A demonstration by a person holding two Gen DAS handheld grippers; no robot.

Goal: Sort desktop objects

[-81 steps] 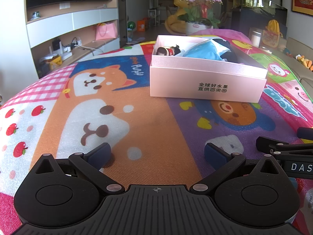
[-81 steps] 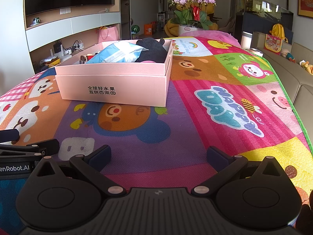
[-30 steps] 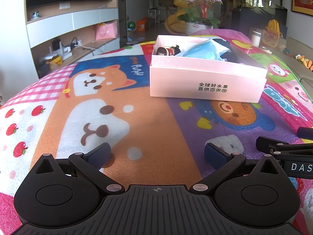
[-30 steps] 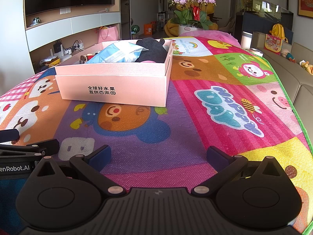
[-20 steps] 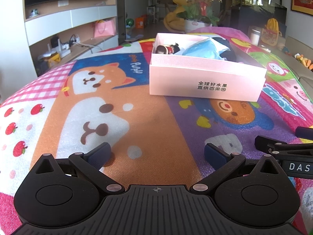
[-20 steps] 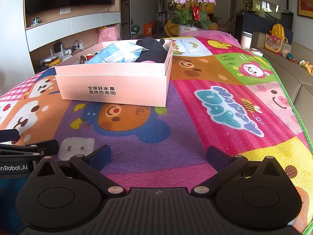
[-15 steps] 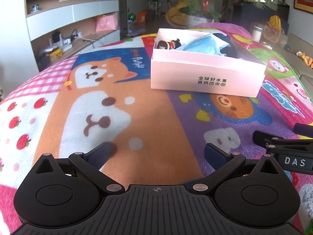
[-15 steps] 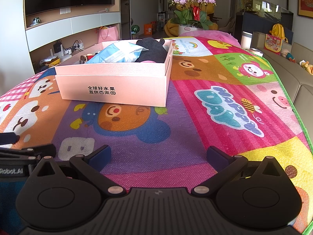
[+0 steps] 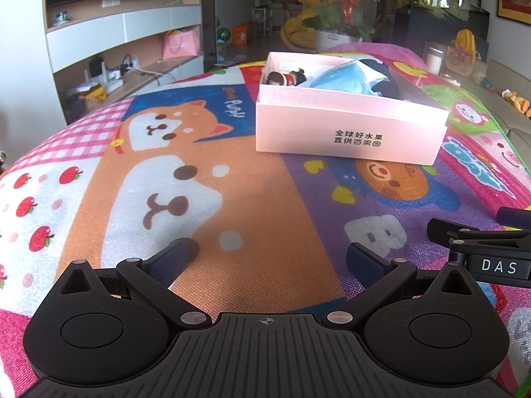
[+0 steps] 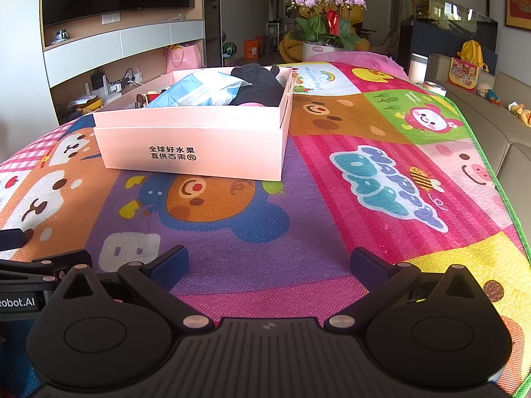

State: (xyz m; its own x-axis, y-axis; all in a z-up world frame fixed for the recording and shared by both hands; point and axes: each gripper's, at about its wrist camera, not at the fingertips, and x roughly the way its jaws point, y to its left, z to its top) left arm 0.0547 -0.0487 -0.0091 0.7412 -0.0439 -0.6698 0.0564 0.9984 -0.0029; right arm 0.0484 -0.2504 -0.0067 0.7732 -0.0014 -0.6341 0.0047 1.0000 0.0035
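Box (image 9: 348, 132) on mat (image 9: 232, 215), packet (image 9: 341, 81) inside

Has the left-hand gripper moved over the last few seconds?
Yes. The left gripper has lifted a little: in its own view the pink box now sits lower and more of the mat shows.

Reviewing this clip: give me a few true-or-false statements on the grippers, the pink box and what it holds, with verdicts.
1. The left gripper is open and holds nothing. True.
2. The right gripper is shut on a blue packet. False: it is open and empty; the blue packet lies in the pink box.
3. The pink box has a lid on. False: its top is open.
4. A black cloth item lies in the box beside the packet. True.
5. The box stands on a cartoon play mat. True.
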